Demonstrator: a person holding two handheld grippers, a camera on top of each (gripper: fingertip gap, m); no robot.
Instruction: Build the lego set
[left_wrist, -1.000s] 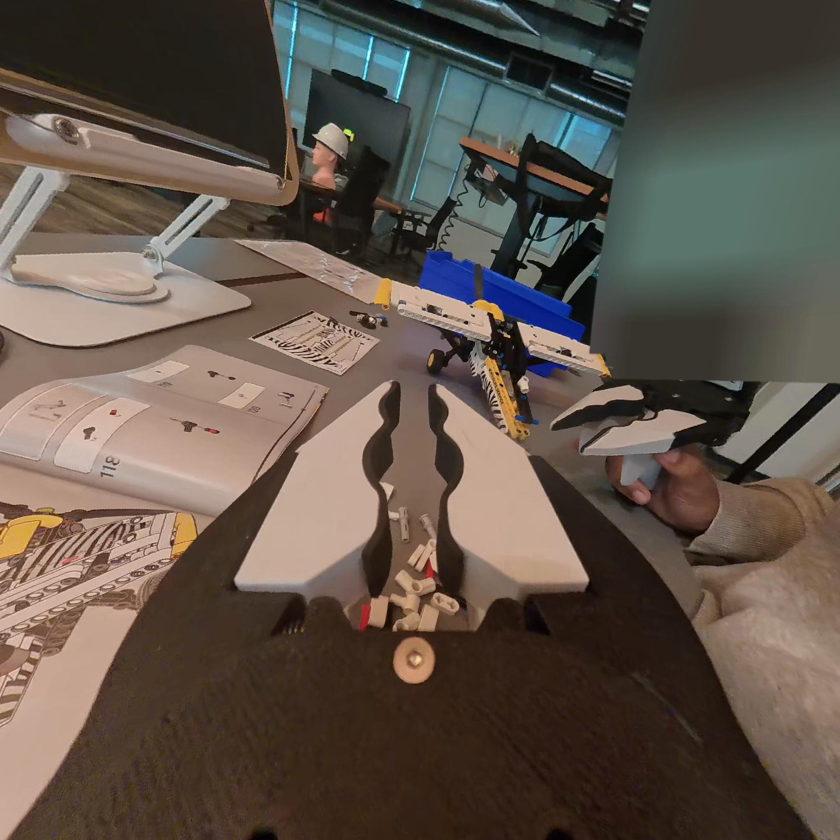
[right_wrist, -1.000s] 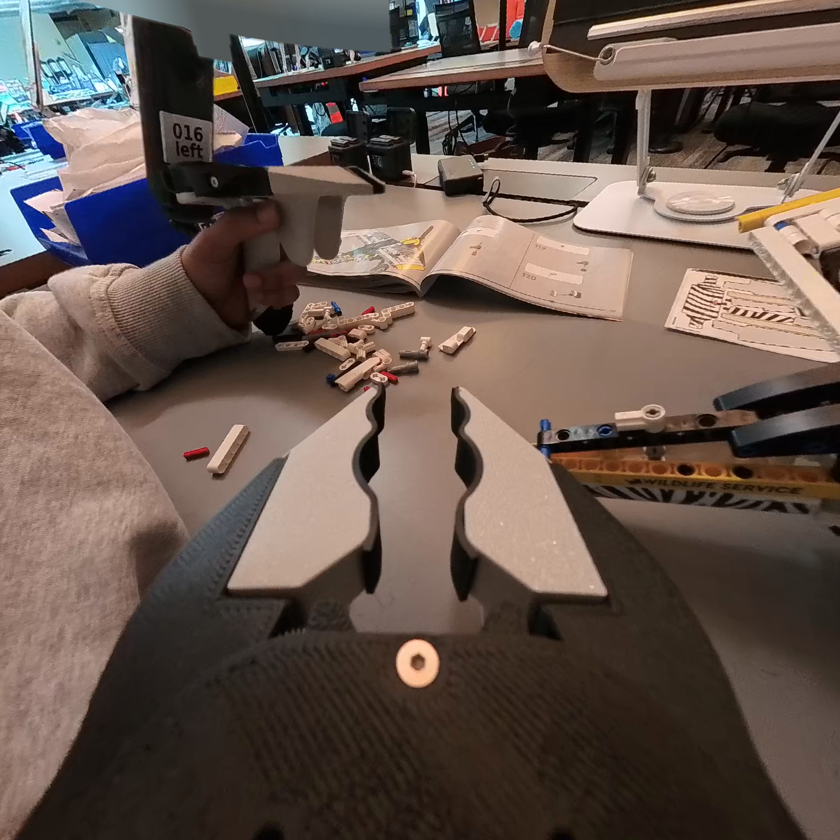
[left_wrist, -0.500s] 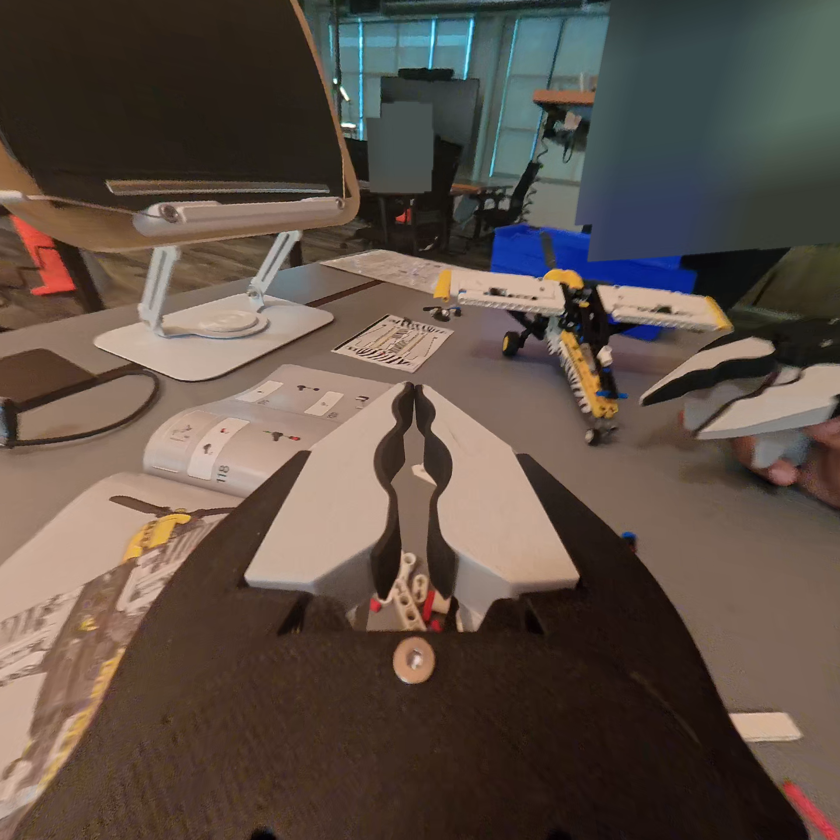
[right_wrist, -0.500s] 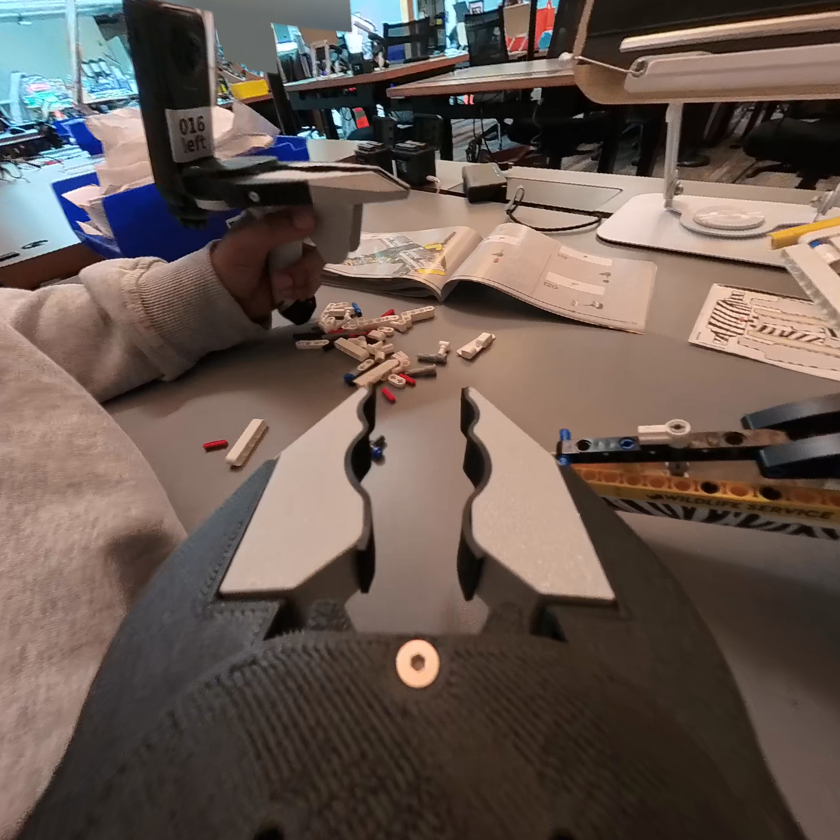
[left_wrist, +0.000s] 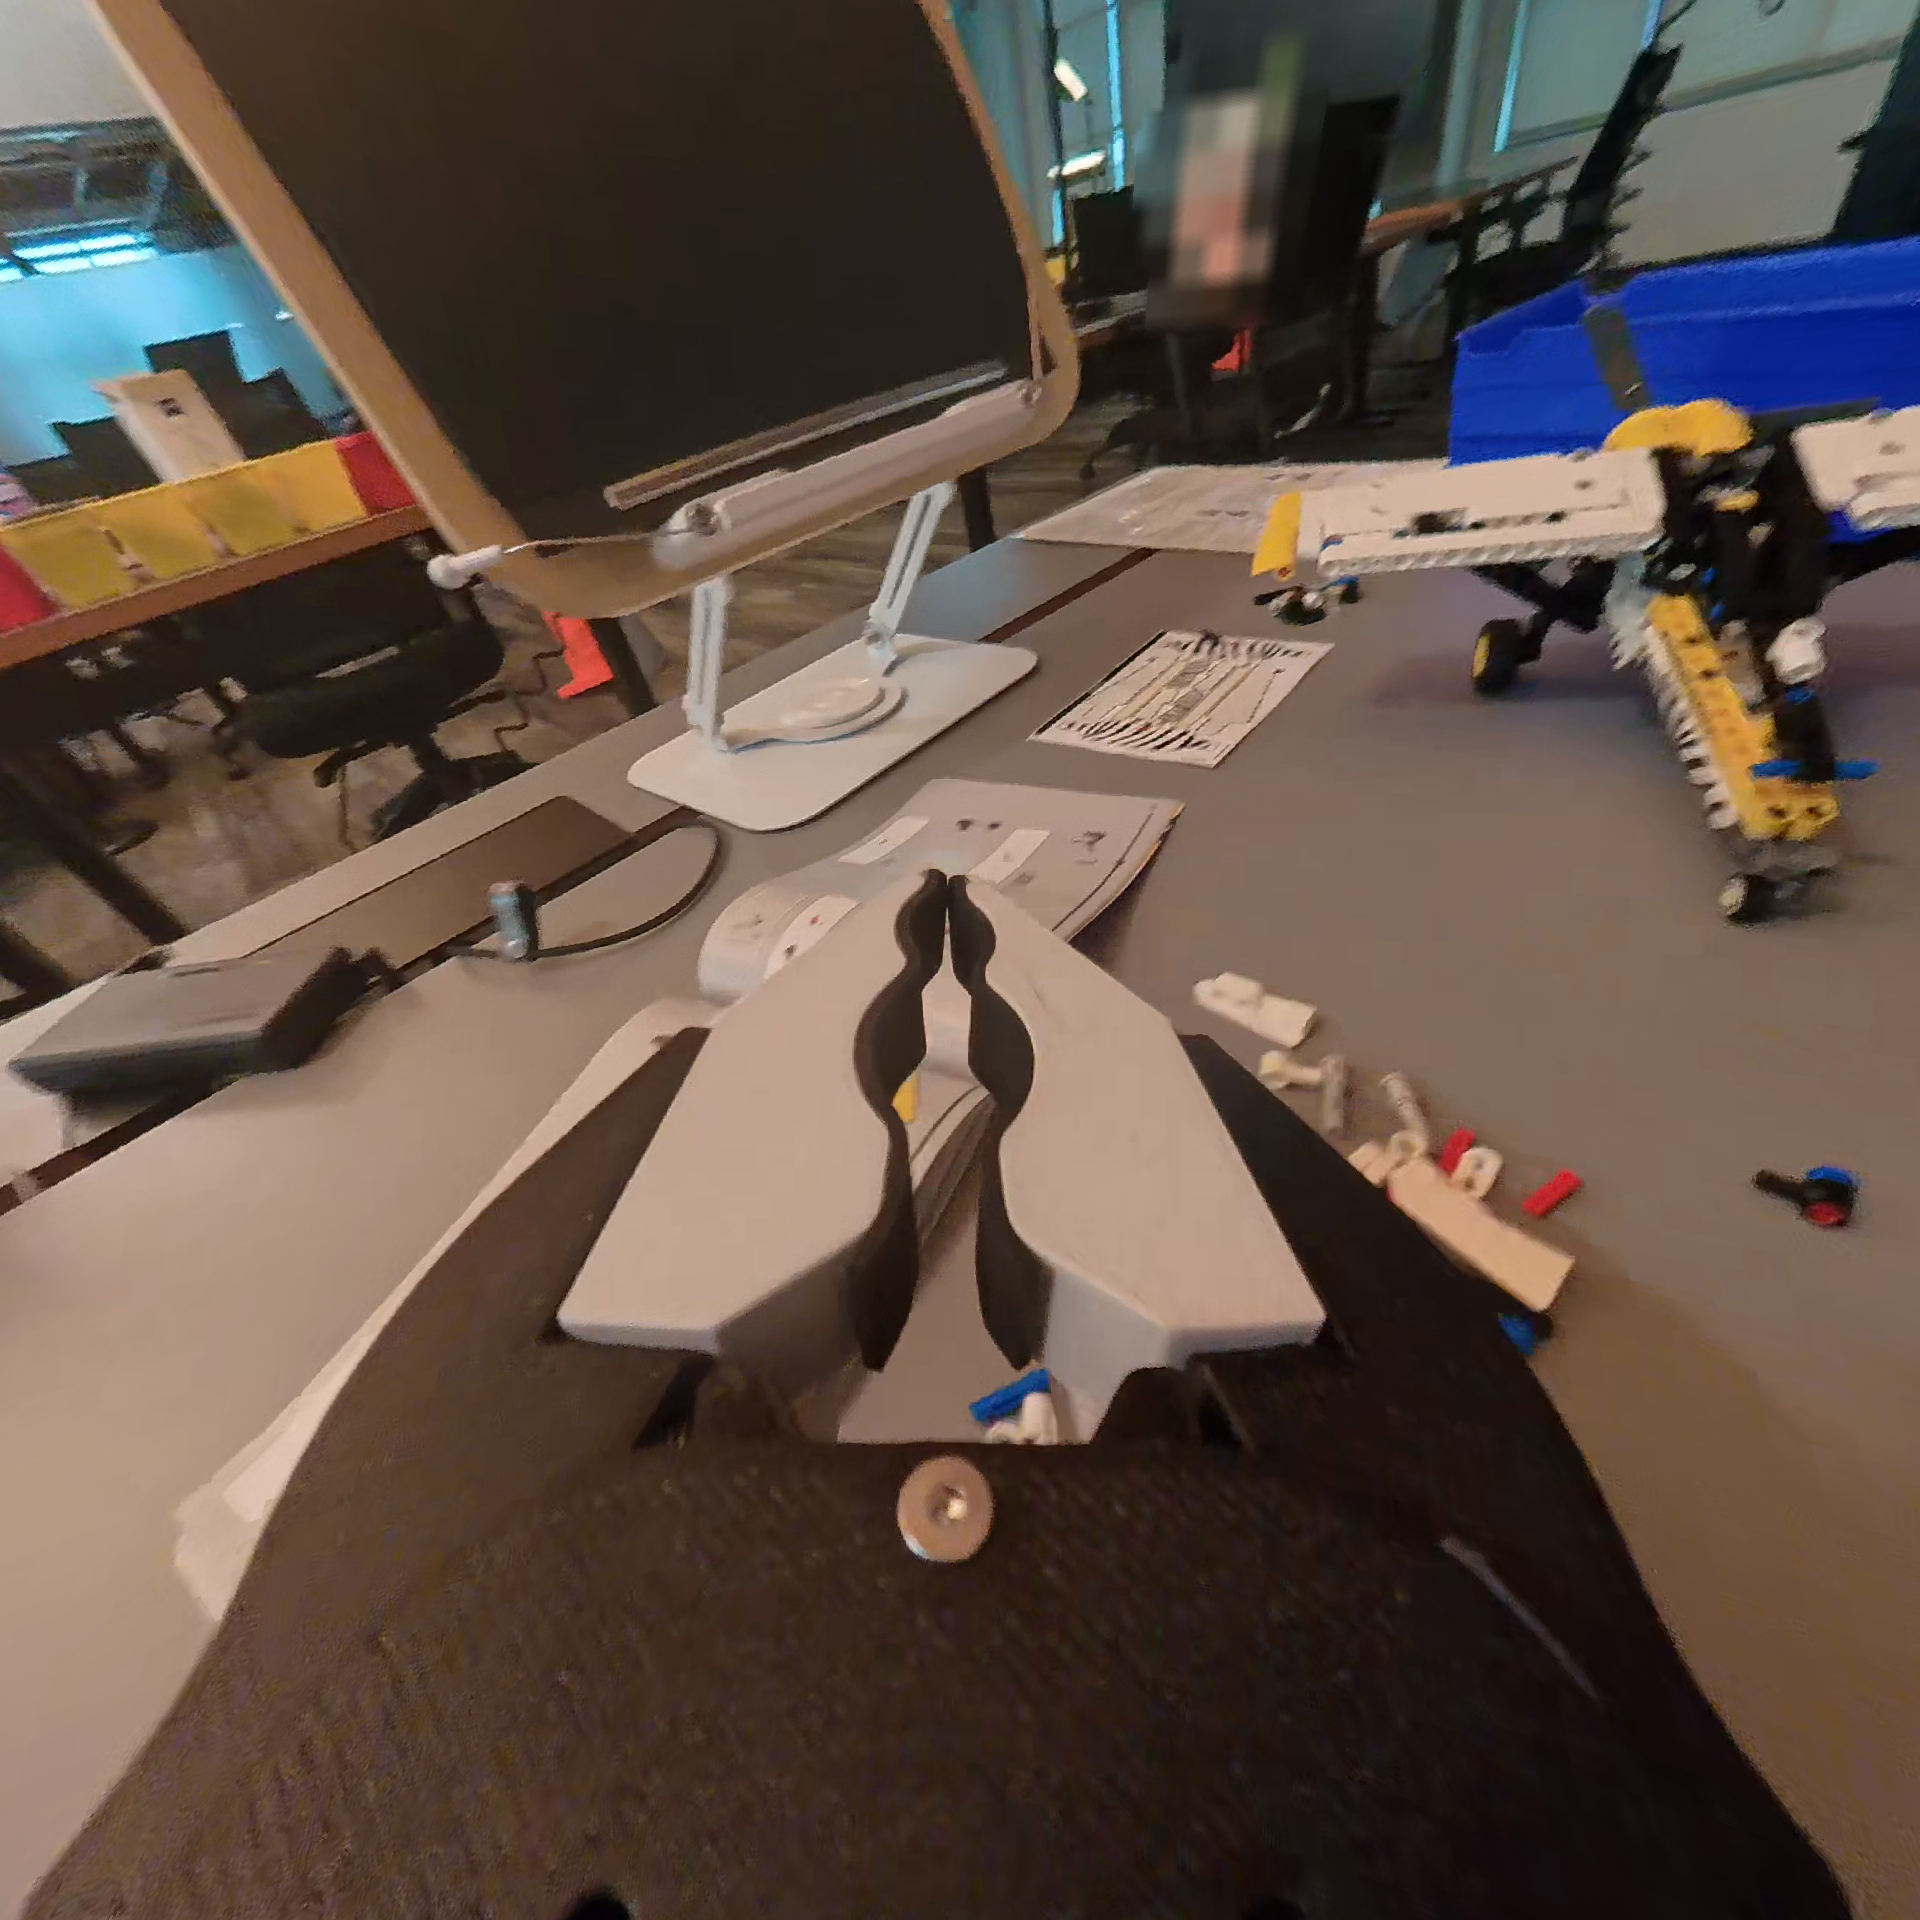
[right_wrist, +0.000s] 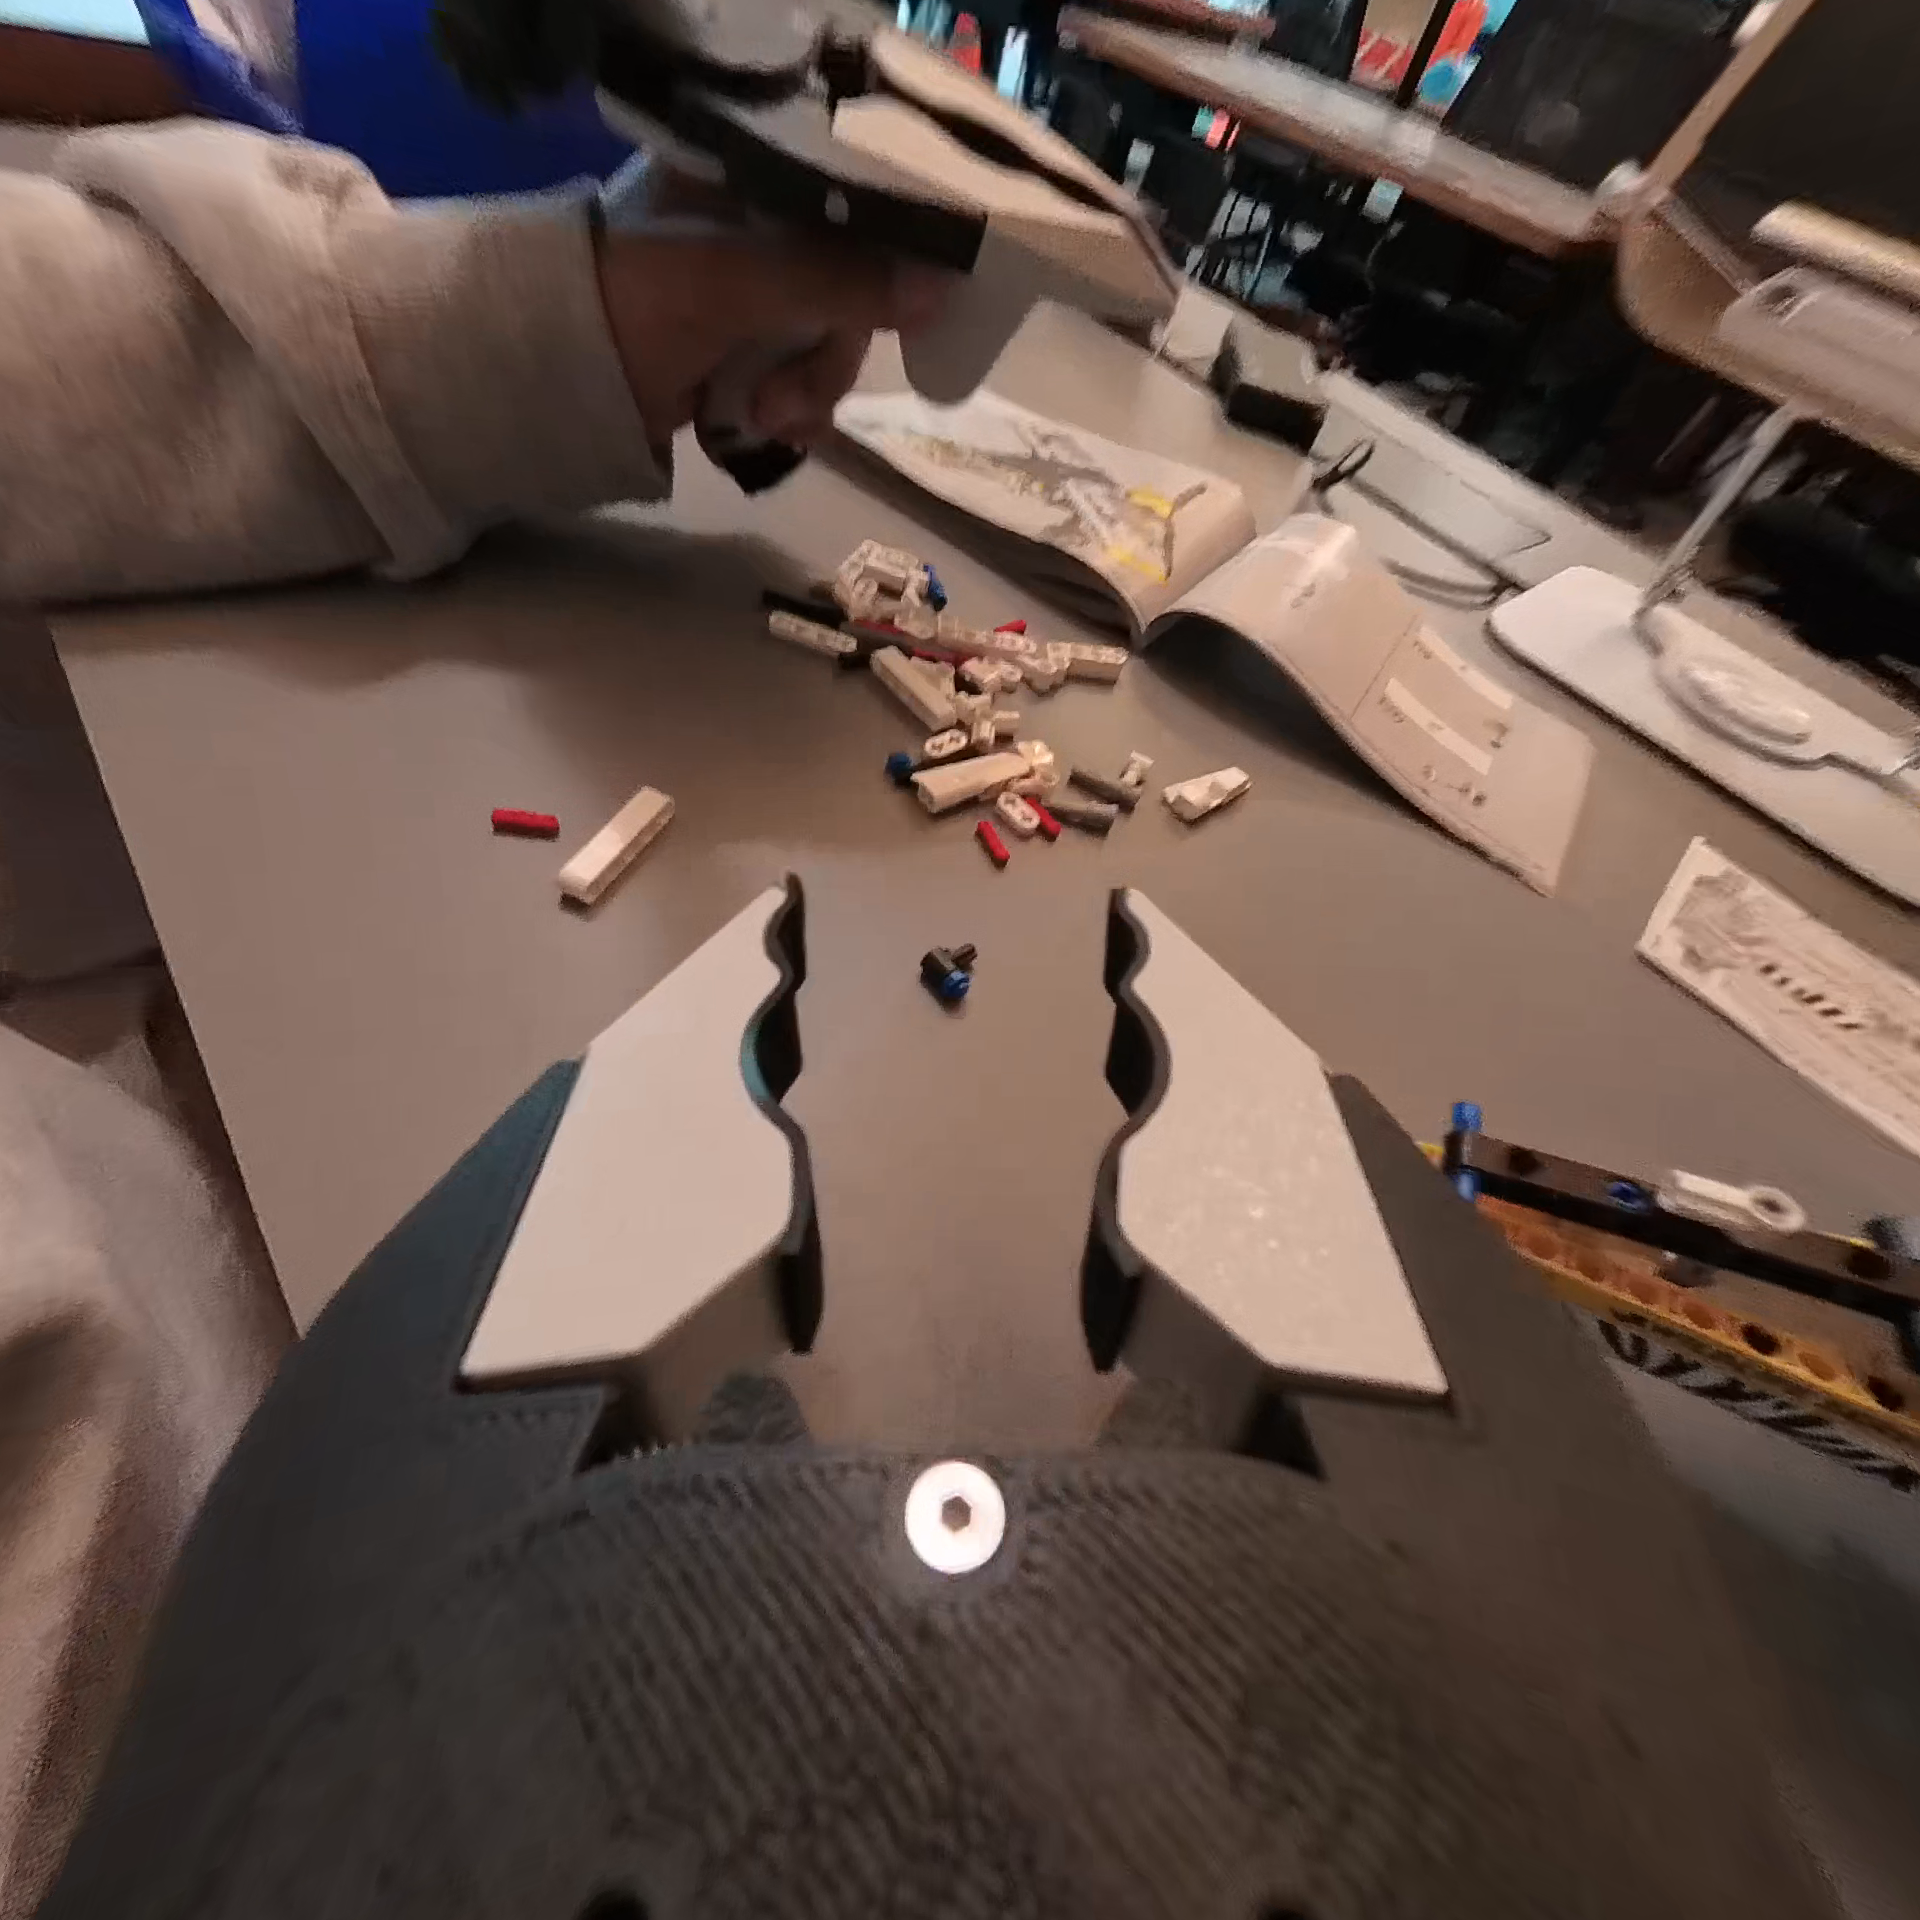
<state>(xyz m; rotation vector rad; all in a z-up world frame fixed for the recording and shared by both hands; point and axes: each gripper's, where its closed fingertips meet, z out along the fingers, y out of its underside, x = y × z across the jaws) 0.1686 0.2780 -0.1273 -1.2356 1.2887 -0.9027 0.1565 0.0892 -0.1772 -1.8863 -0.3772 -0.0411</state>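
A yellow, white and black brick aeroplane stands largely built at upper right. Loose pieces remain on the grey worktop. Left claw closed, empty; right claw spread around a small black-and-blue pin.

right tool spread, black-blue pin between fingers

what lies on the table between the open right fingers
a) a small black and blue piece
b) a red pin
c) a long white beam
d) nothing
a: the small black and blue piece lies alone on the grey table between the tips of the right gripper, whose fingers stand wide apart.
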